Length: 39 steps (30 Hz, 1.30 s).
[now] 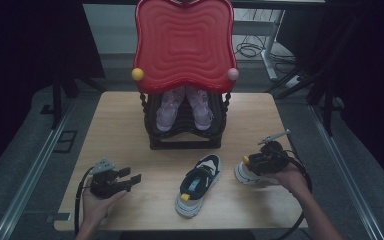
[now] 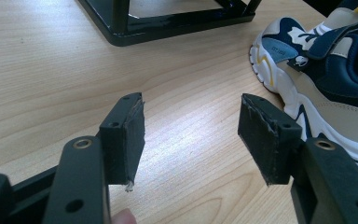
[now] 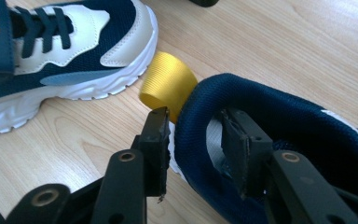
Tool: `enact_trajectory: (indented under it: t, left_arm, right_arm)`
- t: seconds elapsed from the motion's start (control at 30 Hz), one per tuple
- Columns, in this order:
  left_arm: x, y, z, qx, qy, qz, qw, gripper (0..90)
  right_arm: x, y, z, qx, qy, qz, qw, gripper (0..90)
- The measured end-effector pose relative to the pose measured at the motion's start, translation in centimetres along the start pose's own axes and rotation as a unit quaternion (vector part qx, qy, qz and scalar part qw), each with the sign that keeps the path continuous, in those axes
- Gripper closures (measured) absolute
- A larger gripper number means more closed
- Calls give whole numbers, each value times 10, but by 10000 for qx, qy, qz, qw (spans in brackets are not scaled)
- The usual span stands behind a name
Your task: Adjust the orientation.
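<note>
Two navy, white and beige sneakers lie on the wooden table (image 1: 120, 130). One sneaker (image 1: 199, 185) (image 2: 326, 84) (image 3: 60, 51) lies at the front middle. The other sneaker (image 1: 245, 175) (image 3: 289, 116) lies to its right, with a yellow heel loop (image 3: 168, 84). My right gripper (image 1: 251, 162) (image 3: 193, 114) straddles this shoe's padded heel collar, one jaw outside by the loop and one inside. A sliver of lining shows beside the inner pad, so it stands open. My left gripper (image 1: 132, 175) (image 2: 192, 100) rests open on the table at the front left, holding nothing.
A black shoe rack (image 1: 185, 142) (image 2: 168, 21) with a red wavy top (image 1: 185, 42) stands at the back middle of the table, and a pair of pink shoes (image 1: 185, 107) sits inside it. Bare wood lies between the left gripper and the middle sneaker.
</note>
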<state>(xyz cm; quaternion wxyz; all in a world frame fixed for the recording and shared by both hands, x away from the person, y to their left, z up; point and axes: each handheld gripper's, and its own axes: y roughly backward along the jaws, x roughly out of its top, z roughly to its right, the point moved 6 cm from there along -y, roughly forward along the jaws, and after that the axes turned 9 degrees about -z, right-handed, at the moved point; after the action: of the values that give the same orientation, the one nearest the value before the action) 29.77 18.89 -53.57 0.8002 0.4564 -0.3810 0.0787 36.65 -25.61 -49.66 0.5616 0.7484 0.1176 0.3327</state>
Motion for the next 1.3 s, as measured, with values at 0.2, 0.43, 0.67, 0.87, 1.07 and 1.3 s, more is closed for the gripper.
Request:
enact_trajectory:
  t: [0.2,0.43,0.67,0.87,1.07,1.3]
  left_arm:
    - [0,0,0,1,-4,-5,10000,415]
    - [0,-1,0,5,-5,-12,10000,415]
    - [0,0,0,4,-2,-2,10000,415]
    - [0,0,-1,16,4,8,10000,415]
    - [0,0,-1,15,3,17,10000,415]
    - [0,0,0,6,-3,5,10000,415]
  right_arm:
    - [1,-3,2,100,-16,-85,9999,687]
    - [1,-2,0,137,56,-124,9998,751]
    - [0,1,-1,32,231,-174,9996,772]
    - [-4,14,-6,163,672,-167,9975,780]
    - [-12,22,-17,162,1190,-256,9924,781]
    - [-25,21,-34,432,1757,-352,9829,780]
